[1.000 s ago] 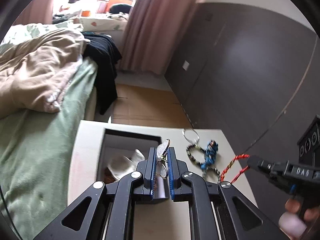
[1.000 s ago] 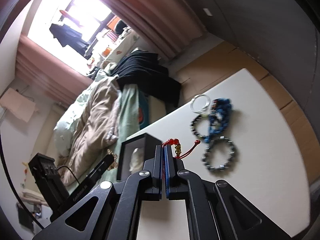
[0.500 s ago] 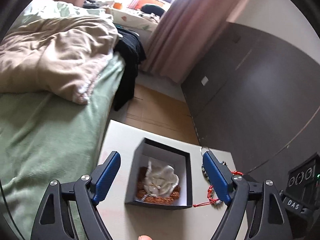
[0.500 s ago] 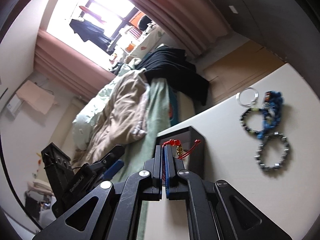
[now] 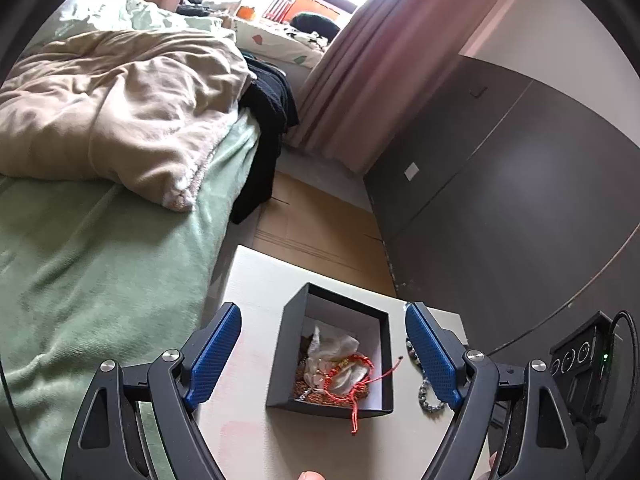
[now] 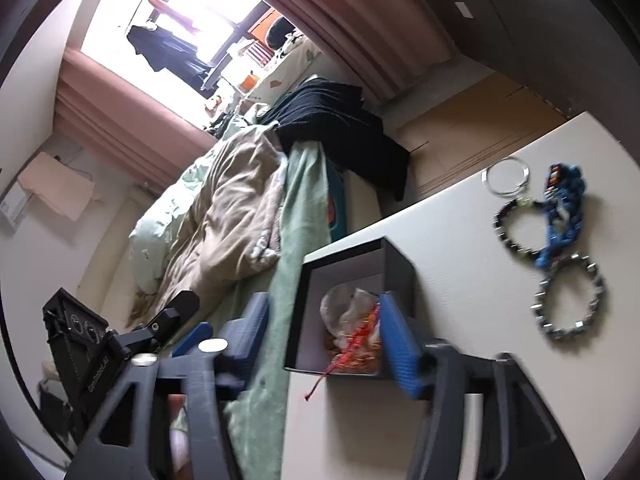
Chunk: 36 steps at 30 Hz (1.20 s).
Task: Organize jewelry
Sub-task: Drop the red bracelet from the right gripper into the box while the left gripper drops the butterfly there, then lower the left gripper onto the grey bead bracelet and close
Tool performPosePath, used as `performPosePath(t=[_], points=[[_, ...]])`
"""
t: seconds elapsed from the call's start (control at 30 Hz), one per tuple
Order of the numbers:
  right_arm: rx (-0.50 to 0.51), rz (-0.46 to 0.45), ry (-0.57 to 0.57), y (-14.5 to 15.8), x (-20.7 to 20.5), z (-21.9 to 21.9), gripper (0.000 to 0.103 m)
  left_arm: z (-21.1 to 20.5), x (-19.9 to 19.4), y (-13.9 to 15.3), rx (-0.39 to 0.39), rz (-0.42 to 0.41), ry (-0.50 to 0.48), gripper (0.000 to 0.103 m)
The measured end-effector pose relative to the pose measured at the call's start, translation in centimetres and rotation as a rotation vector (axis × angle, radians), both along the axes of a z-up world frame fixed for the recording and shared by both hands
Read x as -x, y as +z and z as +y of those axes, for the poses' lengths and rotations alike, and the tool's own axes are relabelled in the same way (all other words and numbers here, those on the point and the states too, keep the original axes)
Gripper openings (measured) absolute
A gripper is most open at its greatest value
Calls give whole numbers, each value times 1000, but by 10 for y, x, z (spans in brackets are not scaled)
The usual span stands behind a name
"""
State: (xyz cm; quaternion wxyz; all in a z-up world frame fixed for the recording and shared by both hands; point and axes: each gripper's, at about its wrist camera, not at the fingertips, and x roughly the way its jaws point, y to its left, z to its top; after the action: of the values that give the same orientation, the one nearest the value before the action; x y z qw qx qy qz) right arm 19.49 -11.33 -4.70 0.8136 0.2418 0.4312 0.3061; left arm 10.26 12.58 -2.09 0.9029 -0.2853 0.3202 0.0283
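Note:
A black open box (image 5: 328, 405) stands on the white table (image 5: 248, 432). In it lie a crumpled clear pouch (image 5: 334, 346) and a red cord bracelet (image 5: 347, 376), whose tail hangs over the front wall. My left gripper (image 5: 324, 354) is open wide just short of the box, holding nothing. My right gripper (image 6: 324, 340) hovers over the box (image 6: 397, 274) with its jaws opening. The red cord bracelet (image 6: 357, 339) lies loose below them, with no pad pressing on it.
On the table right of the box lie a silver ring (image 6: 506, 176), a blue braided bracelet (image 6: 560, 208), a dark bead bracelet (image 6: 514, 228) and a grey bead bracelet (image 6: 568, 300). A bed with green sheet (image 5: 100, 280) runs along the table's left edge.
My left gripper opened over the box, let its piece fall in and drew back. My right gripper carried the red cord bracelet over the box and opened; the bracelet now lies inside.

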Motion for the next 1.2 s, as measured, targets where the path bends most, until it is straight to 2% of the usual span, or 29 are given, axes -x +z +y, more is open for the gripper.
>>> performPosePath(t=[0.07,0.3,0.53,0.8,0.93,1.07,1.13,1.2], points=[[28,-14,-41,4,2,-16,69,-4,-2,0,-2,-3,-11,85],[131,27,-154,4,-3,-71,69,-40,-10,0,-45,-6,-101,85],[170,64,-202,3,-7,-106,69,-76,-18,-3,-79,-1,-173,85],[201,98,-239,6,-12,-142,69,-120,-32,-9,-118,22,-301,84],[233,128,-258,7,-12,-160,69,-150,-44,-17,-170,71,-358,82],[235,150,-266,7,-12,-174,69,-183,-52,-35,-276,125,-407,82],[258,154,-251,6,-14,-177,69,-194,-58,-47,-291,155,-426,82],[265,163,-245,5,-15,-180,69,-202,-66,-59,-291,193,-429,77]])
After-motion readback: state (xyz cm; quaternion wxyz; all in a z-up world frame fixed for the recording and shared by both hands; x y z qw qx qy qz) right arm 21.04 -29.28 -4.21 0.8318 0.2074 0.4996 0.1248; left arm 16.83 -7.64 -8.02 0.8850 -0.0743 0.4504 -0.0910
